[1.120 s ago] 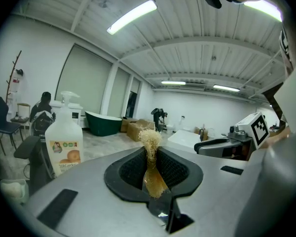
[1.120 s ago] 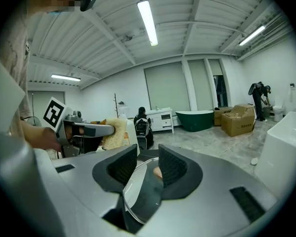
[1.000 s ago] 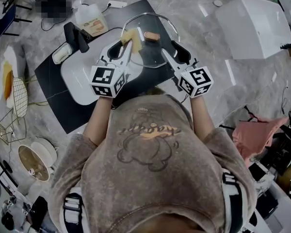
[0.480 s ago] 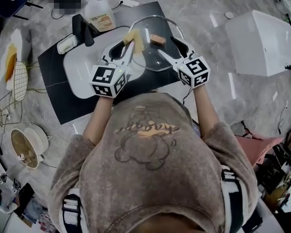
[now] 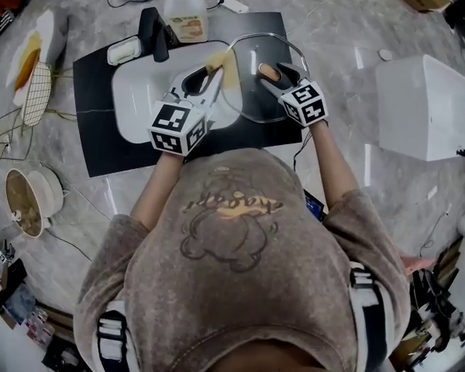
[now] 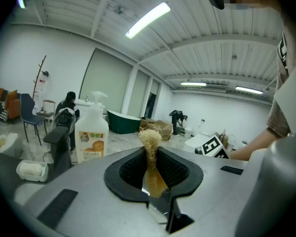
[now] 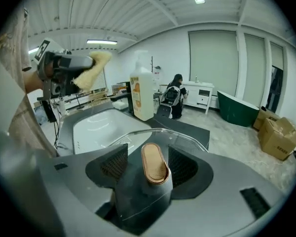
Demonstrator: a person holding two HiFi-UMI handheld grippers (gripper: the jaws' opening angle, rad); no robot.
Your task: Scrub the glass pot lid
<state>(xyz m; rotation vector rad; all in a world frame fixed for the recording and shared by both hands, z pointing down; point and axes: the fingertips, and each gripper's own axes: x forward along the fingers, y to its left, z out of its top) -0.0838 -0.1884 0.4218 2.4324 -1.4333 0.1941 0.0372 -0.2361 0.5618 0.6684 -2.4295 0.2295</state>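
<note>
The glass pot lid [image 5: 252,99] lies over the sink's right edge and the black counter. Its wood-topped handle [image 5: 268,71] stands up in the middle. My right gripper [image 5: 277,74] straddles that handle [image 7: 154,163]; its jaws have just been opening wide and easing back a touch. A gap shows on each side of the handle, so the pads do not press it. My left gripper [image 5: 214,70] is shut on a tan loofah scrubber [image 5: 220,60], held just left of the lid's far rim. The loofah [image 6: 151,154] sticks up between the left jaws.
A white sink basin [image 5: 139,103] is set in a black counter [image 5: 93,138]. Behind it stand a black faucet [image 5: 153,31], a soap bottle [image 5: 185,18] and a soap dish [image 5: 124,51]. A white box [image 5: 430,107] stands on the floor at right, a wire rack [image 5: 32,91] at left.
My right gripper has moved forward and down from beside the lid to around its handle. The left gripper with the loofah has stayed about where it was.
</note>
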